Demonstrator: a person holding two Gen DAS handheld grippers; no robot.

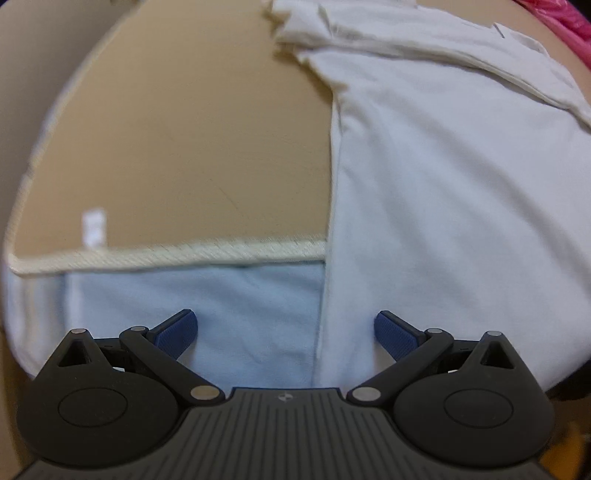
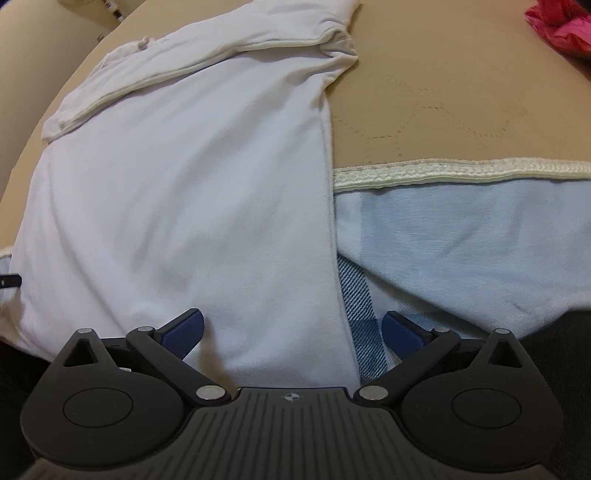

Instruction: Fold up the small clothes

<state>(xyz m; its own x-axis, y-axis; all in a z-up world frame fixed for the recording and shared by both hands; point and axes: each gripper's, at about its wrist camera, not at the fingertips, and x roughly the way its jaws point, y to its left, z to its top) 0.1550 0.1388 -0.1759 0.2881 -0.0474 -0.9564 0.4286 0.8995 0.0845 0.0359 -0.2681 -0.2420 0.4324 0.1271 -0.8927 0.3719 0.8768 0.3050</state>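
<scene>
A white garment (image 1: 443,177) lies flat on a tan mat (image 1: 177,140), its sleeves folded across the far end. In the right wrist view the garment (image 2: 184,192) fills the left half, and its near end hangs over the mat's front edge. My left gripper (image 1: 285,332) is open, its blue pads either side of the garment's left bottom edge. My right gripper (image 2: 293,332) is open, its pads astride the garment's right bottom edge. Neither grips the cloth.
The mat has a cream stitched border (image 2: 461,171) and lies on a light blue sheet (image 2: 480,229). A strip of blue denim (image 2: 360,314) shows beside the garment. A pink cloth (image 2: 561,26) lies at the far right. A white label (image 1: 94,225) sits on the mat.
</scene>
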